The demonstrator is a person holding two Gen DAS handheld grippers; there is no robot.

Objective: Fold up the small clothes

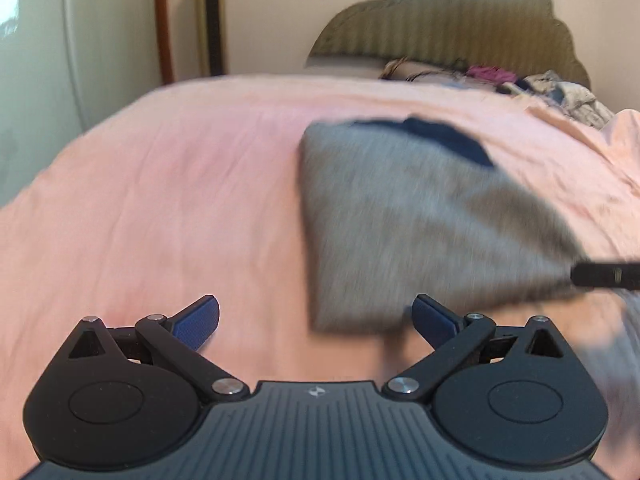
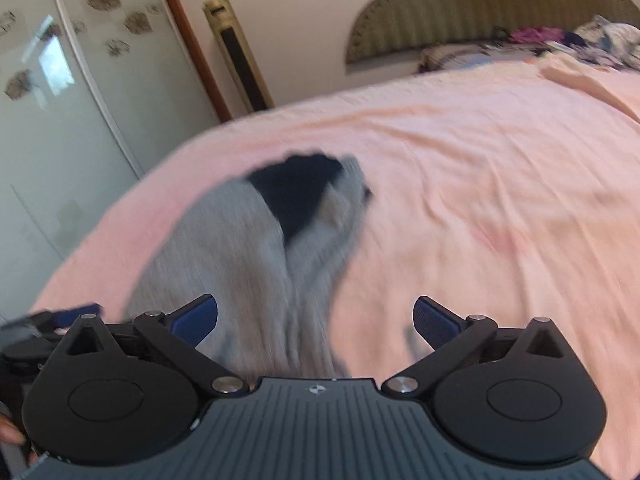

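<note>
A small grey garment (image 1: 404, 216) with a dark navy band at its far end lies folded on the pink bedsheet (image 1: 180, 184), right of centre in the left wrist view. My left gripper (image 1: 316, 316) is open and empty, just short of the garment's near edge. In the right wrist view the same grey garment (image 2: 248, 264) lies bunched, its navy part (image 2: 296, 196) at the far end. My right gripper (image 2: 316, 316) is open and empty above its near end. The right gripper's tip shows at the right edge of the left wrist view (image 1: 604, 276), at the garment's corner. Both views are motion-blurred.
A padded olive headboard (image 1: 444, 24) stands at the far end of the bed, with a pile of mixed clothes (image 1: 560, 92) at the far right. A pale wardrobe (image 2: 60, 120) and a wooden door frame (image 2: 188, 36) stand to the left.
</note>
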